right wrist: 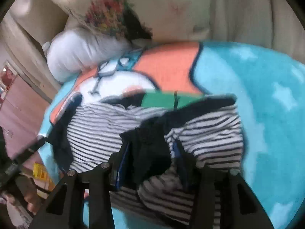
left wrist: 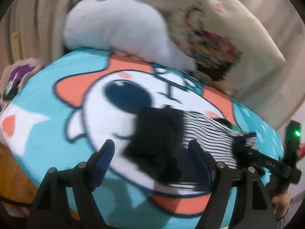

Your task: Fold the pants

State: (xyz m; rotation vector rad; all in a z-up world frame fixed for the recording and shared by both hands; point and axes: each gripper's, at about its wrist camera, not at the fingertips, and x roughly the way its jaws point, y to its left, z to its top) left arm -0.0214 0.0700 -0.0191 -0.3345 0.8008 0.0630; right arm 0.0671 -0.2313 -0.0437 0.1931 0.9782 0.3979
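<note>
The pants [right wrist: 99,131] are white with thin dark stripes and dark navy trim, lying bunched on a turquoise cartoon blanket [right wrist: 247,80]. In the left wrist view the pants [left wrist: 207,131] lie right of centre, with a dark navy part [left wrist: 154,139] between my fingers. My left gripper [left wrist: 152,152] is open, its blue-padded fingers wide apart over the dark fabric. My right gripper [right wrist: 150,152] has a dark navy fold of the pants between its fingers and is closed on it. The right gripper also shows in the left wrist view [left wrist: 247,143], at the pants' right end.
A white pillow [left wrist: 118,24] and a cream pillow with a flower print [left wrist: 219,38] lie at the head of the bed. A green cloth [right wrist: 165,98] lies behind the pants. A wooden floor edge [left wrist: 15,181] shows at the left.
</note>
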